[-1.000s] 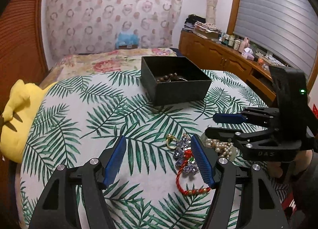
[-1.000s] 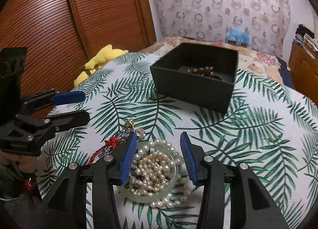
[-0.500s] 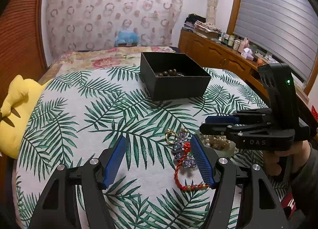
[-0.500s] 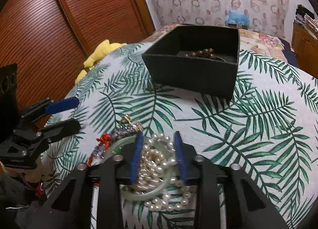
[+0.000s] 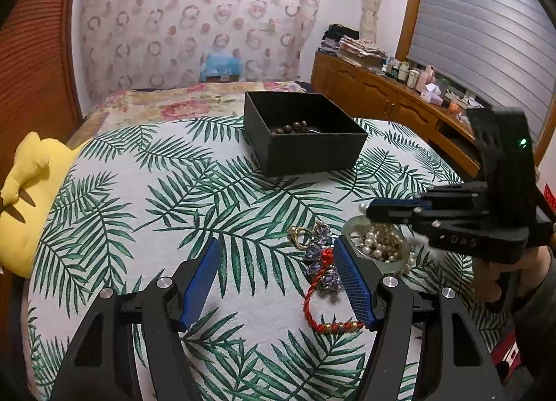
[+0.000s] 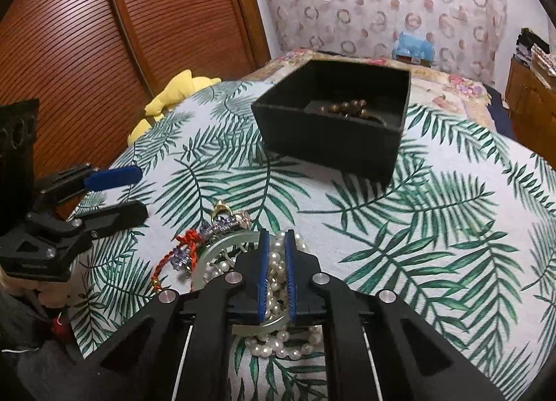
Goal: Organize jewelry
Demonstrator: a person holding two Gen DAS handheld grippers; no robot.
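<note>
Our right gripper [image 6: 276,263] had just closed on the pearls [image 6: 274,255] beside the bangle [image 6: 222,244]; left gripper [image 5: 274,276] hung open, empty. We figured lift slowly toward the box [image 6: 333,130], strands snag.

Dim warm indoor light, soft shadows; strong fisheye bending, dark vignetted corners; right view slightly motion-blurred; mild grain throughout.

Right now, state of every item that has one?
Right tongs: just closed, shut on pearl necklace.
Left tongs: open, empty.
Black box: lidless, brown beads inside.
Jade bangle: on tablecloth, pearls piled inside.
Red cord bracelet: loose on cloth.
</note>
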